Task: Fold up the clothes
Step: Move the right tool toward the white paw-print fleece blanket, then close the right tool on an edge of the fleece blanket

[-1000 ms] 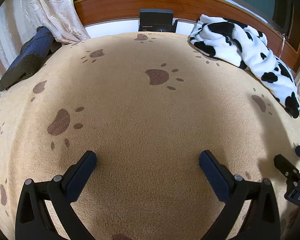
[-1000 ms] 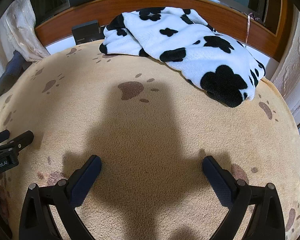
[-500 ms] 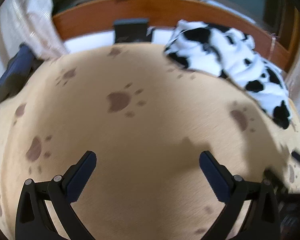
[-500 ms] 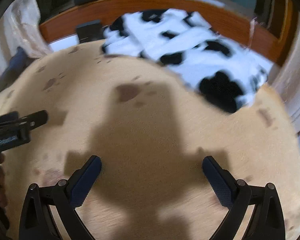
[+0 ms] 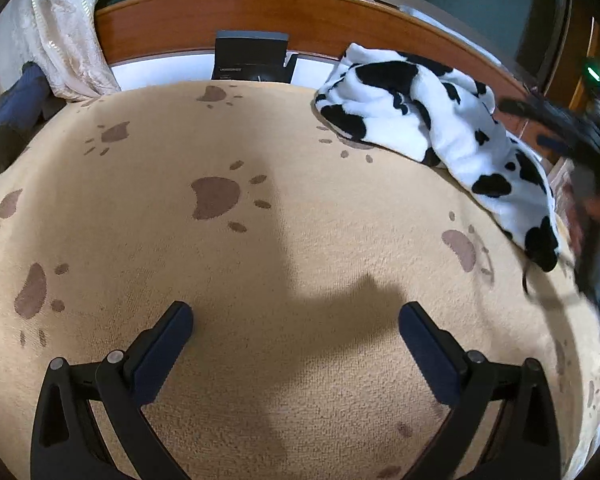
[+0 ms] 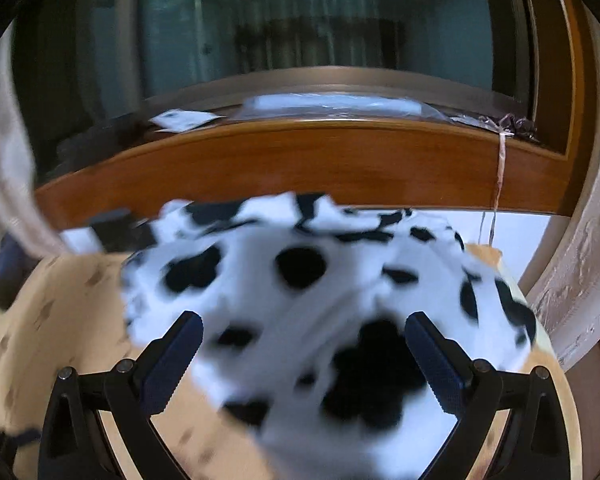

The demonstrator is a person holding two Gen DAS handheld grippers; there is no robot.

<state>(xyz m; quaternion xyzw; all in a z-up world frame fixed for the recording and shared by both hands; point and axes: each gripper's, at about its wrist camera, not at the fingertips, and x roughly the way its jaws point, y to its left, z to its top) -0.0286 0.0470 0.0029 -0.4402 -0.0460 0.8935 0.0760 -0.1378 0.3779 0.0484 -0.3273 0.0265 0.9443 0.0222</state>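
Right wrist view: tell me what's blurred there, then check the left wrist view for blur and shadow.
Right wrist view: the cow-print garment and paw-print blanket are motion-smeared, while the right claw stays sharp. Left wrist view: mostly crisp, fisheye-bent headboard, a dark shadow between the left claw fingers, and a blurred streak at the right edge.

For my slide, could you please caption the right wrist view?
Open right claw closing in on the black-and-white spotted garment lying on the paw-print blanket.

I see fluffy fleece cow-print garment (image 5: 440, 120) at 2 o'clock, matt looped-pile blanket (image 5: 300, 248), glossy wooden headboard (image 5: 260, 20) at 12.
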